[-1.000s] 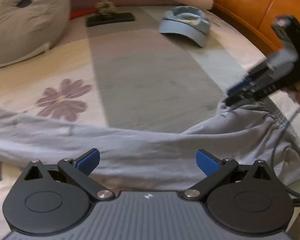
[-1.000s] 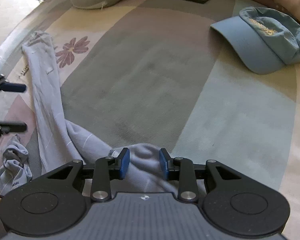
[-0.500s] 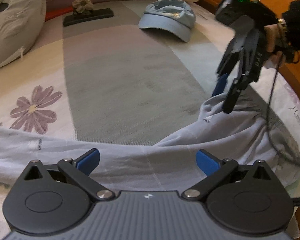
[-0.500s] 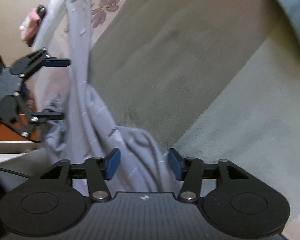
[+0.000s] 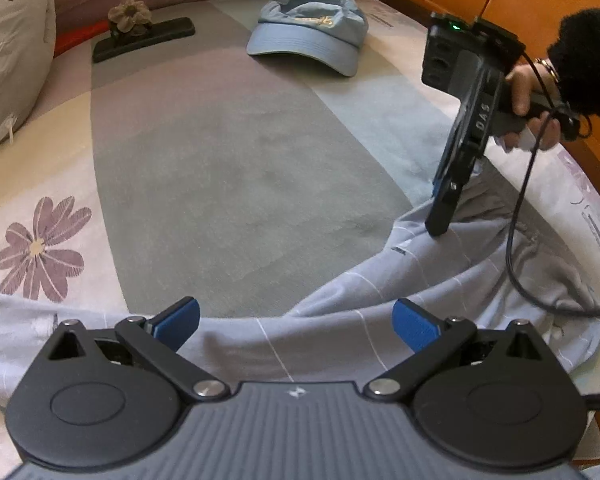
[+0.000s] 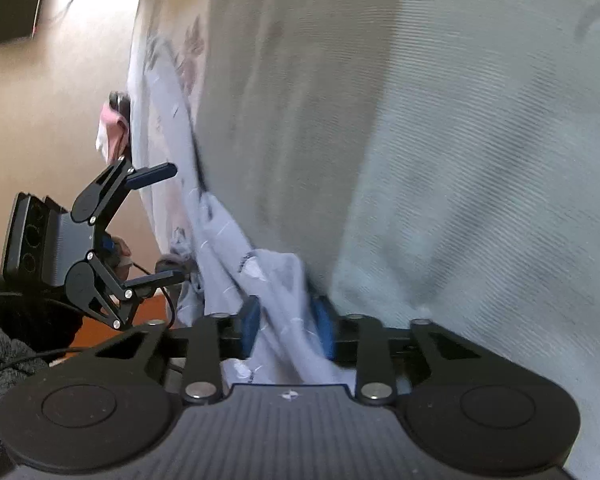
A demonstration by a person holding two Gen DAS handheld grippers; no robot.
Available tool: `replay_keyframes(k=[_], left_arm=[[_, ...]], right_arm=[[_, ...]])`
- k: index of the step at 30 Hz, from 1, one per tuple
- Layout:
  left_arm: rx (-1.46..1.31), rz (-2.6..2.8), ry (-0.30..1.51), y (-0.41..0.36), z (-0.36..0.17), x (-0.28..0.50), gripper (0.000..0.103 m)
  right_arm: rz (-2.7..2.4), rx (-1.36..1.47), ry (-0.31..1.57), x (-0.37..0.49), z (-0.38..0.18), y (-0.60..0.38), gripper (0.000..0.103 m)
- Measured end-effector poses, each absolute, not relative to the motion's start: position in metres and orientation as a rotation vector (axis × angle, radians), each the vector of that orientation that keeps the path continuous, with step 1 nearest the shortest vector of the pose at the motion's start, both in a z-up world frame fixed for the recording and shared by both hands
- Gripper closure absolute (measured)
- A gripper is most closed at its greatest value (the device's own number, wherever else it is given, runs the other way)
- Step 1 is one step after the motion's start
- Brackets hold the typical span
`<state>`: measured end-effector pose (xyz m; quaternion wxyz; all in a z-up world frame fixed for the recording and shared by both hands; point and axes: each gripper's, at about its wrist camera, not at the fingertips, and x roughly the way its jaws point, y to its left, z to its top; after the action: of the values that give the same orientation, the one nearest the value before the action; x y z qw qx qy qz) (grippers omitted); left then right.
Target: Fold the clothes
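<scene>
A pair of light grey trousers (image 5: 380,304) lies across the near edge of the bed, one leg running left and the waist bunched at the right. My left gripper (image 5: 296,322) is open and empty, just above the leg. My right gripper (image 5: 440,220) points down onto the bunched cloth at the right. In the right wrist view the right gripper (image 6: 286,328) has its blue pads closing on a fold of the trousers (image 6: 276,280). The left gripper also shows there (image 6: 160,224), open.
A light blue cap (image 5: 312,32) lies at the back of the bed. A dark flat object with a fabric flower (image 5: 140,36) lies at the back left, and a grey cushion (image 5: 8,56) at the far left. An orange headboard (image 5: 500,0) borders the right.
My right gripper tilted down onto the bunched trousers and narrowed its jaws around a fold. The left gripper stayed open and swung slightly, bringing the cap and right gripper nearer the centre.
</scene>
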<state>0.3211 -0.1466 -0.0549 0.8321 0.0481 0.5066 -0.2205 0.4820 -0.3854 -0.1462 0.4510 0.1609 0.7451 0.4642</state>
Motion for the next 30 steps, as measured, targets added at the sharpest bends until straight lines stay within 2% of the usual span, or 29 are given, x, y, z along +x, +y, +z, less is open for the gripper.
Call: replay_keyframes(k=[6,10,12,13,20,30], left_arm=[[0.082,-0.475,1.073,-0.154,-0.053,0.328,0.001],[0.091,-0.494,1.080,-0.160,-0.054,0.330,0.001],[0.102,-0.505,1.078,-0.162,-0.053,0.329,0.001],[0.108,-0.510,1.077,-0.163,-0.053,0.329,0.001],[0.134,-0.528,1.068,-0.166,-0.047,0.328,0.001],[0.112,-0.503,1.045,-0.165,-0.041,0.331,0.001]], right_arm=[[1.177,0.403,1.809,0.467,-0.147,-0.373,0.073],[1.102,0.515,1.783,0.455,-0.149,-0.383,0.073],[1.057,0.531,1.763,0.449,-0.149,-0.389,0.086],[1.028,0.521,1.751,0.448,-0.148,-0.394,0.098],[0.949,0.357,1.532,0.431,-0.101,-0.393,0.097],[0.654,0.368,1.293,0.476,-0.066,-0.473,0.098]])
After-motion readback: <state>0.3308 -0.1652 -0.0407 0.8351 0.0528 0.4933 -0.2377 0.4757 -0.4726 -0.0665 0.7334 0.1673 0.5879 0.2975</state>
